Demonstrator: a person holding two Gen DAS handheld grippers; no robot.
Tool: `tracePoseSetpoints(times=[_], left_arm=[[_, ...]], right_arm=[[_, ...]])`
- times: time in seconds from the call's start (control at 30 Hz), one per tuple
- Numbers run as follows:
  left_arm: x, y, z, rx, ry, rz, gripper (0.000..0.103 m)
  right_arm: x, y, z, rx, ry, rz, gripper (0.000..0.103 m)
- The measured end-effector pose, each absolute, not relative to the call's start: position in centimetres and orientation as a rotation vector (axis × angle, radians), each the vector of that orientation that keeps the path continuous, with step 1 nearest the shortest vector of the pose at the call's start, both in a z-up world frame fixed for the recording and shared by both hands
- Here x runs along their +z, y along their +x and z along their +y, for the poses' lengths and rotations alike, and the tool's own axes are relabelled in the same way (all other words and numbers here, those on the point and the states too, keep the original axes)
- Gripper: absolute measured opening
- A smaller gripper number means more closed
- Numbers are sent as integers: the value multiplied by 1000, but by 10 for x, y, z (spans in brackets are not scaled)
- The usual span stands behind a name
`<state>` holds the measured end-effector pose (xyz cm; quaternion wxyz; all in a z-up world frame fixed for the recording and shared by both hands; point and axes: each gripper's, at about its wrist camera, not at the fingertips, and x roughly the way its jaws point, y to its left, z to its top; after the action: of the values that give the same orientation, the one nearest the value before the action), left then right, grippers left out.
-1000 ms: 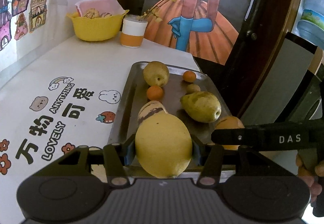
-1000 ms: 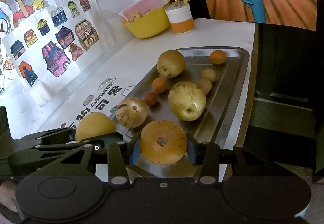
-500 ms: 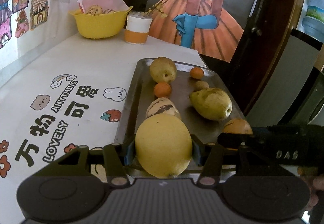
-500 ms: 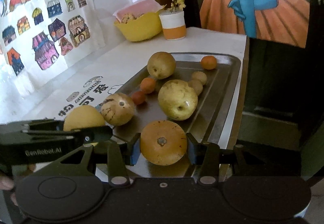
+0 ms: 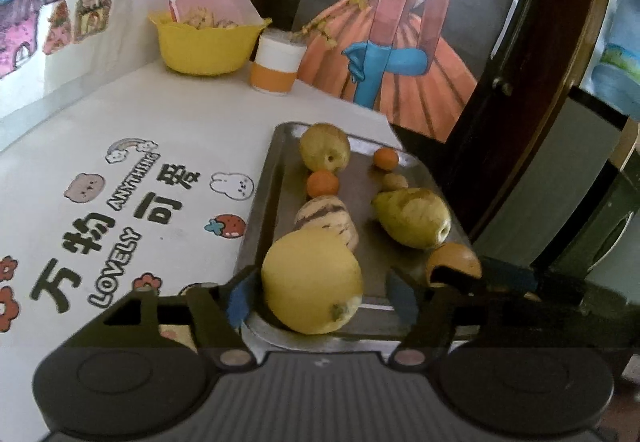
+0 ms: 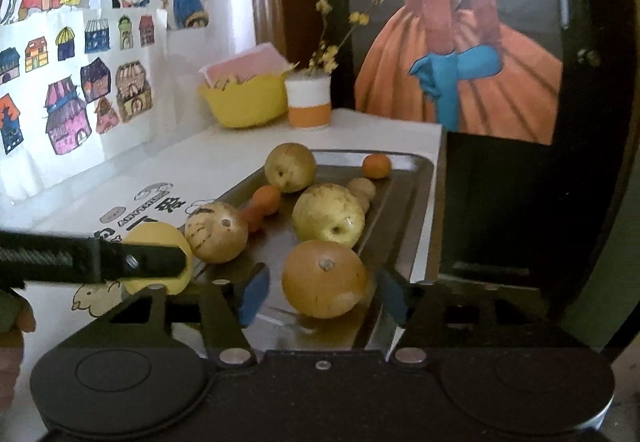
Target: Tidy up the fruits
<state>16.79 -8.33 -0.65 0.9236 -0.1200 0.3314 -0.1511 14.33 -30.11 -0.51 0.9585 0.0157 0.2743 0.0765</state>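
Observation:
A big yellow lemon rests on the near end of the metal tray, between the fingers of my left gripper, which is open with a gap at the right pad. My right gripper is open too, around a brownish orange that sits on the tray with space on both sides. Farther along the tray lie a striped melon, a green pear, a round yellow pear and small oranges.
A yellow bowl and a white-and-orange cup with twigs stand at the back of the white table. The table's right edge runs right beside the tray, with a dark door beyond. A hand shows at the lower left.
Both grippers were shut on their fruit; now both have opened, and the lemon and the orange sit on the tray's near end. Both views have moved closer to the tray.

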Motion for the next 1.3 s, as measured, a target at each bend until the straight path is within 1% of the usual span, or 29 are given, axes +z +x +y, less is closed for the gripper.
tracePoseSetpoints(times=[0.03, 0.1, 0.13, 0.17, 0.23, 0.27, 0.37, 0.63, 0.9, 1.3], left_arm=[[-4, 163, -81, -304, -254, 661, 86], [0, 156, -75, -303, -266, 634, 88], [2, 152, -73, -305, -269, 625, 89], [3, 147, -70, -299, -270, 614, 91], [6, 137, -63, -280, -273, 589, 99], [8, 132, -59, -269, -277, 574, 102], [11, 115, -47, -237, -268, 541, 102], [11, 61, -17, -173, -209, 500, 103], [7, 17, -5, -132, -157, 457, 103], [0, 0, -1, -125, -150, 452, 103]], right_arm=[[-5, 137, -299, 144, 32, 539, 72], [-4, 125, -293, 125, 21, 503, 77], [-2, 118, -291, 103, 21, 480, 81], [1, 111, -289, 85, 28, 458, 84], [6, 98, -286, 55, 46, 425, 94], [9, 89, -284, 39, 50, 404, 96], [16, 69, -275, 24, 33, 370, 102], [23, 17, -251, 42, 19, 345, 102], [17, -13, -238, 54, 17, 329, 102], [11, -20, -239, 48, -2, 338, 102]])
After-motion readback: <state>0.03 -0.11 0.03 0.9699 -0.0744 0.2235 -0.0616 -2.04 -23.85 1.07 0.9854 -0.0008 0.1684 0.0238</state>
